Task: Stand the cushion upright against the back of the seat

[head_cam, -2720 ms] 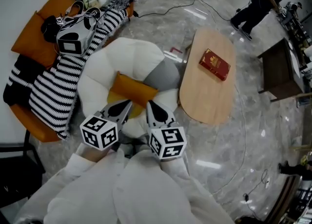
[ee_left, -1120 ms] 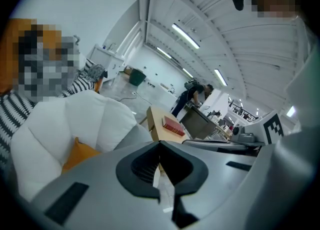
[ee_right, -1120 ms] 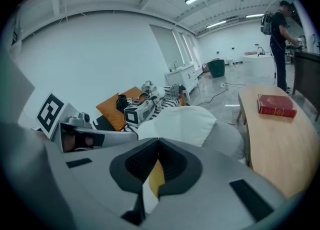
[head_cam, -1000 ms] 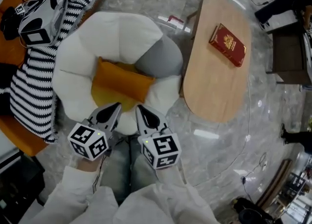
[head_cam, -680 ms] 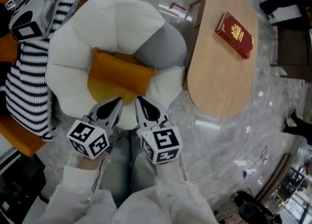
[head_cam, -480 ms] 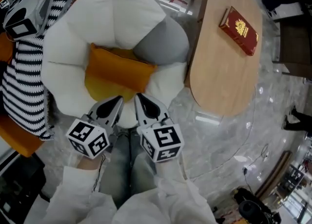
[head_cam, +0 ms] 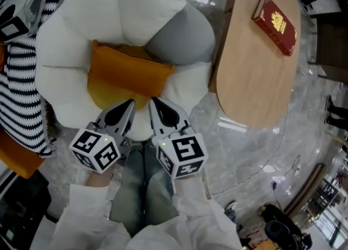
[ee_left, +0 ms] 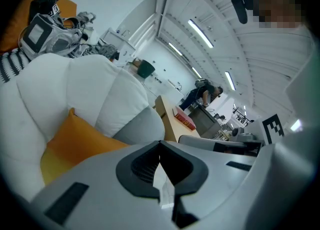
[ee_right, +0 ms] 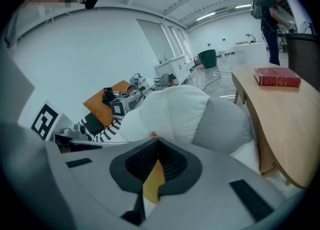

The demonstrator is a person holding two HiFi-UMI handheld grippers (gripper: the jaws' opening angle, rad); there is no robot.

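An orange cushion (head_cam: 128,77) lies flat in the hollow of a round white padded seat (head_cam: 109,10), whose back rises behind it; one section of the seat is grey (head_cam: 182,39). My left gripper (head_cam: 129,103) and right gripper (head_cam: 153,101) hover side by side over the seat's front edge, just short of the cushion's near side. Both are shut with nothing in them. In the left gripper view the cushion (ee_left: 75,139) shows left of the closed gripper (ee_left: 160,143). In the right gripper view only a corner of the cushion (ee_right: 152,136) peeks over the closed gripper (ee_right: 159,140).
A light wooden oval table (head_cam: 255,69) with a red book (head_cam: 274,18) stands close on the right of the seat. A black-and-white striped blanket (head_cam: 16,91) lies on an orange sofa at the left. My jeans-clad legs (head_cam: 138,189) are below the grippers.
Both grippers have come down towards the seat's front edge, and the seat and cushion now fill more of the head view. The cushion has not moved. Both stay shut.
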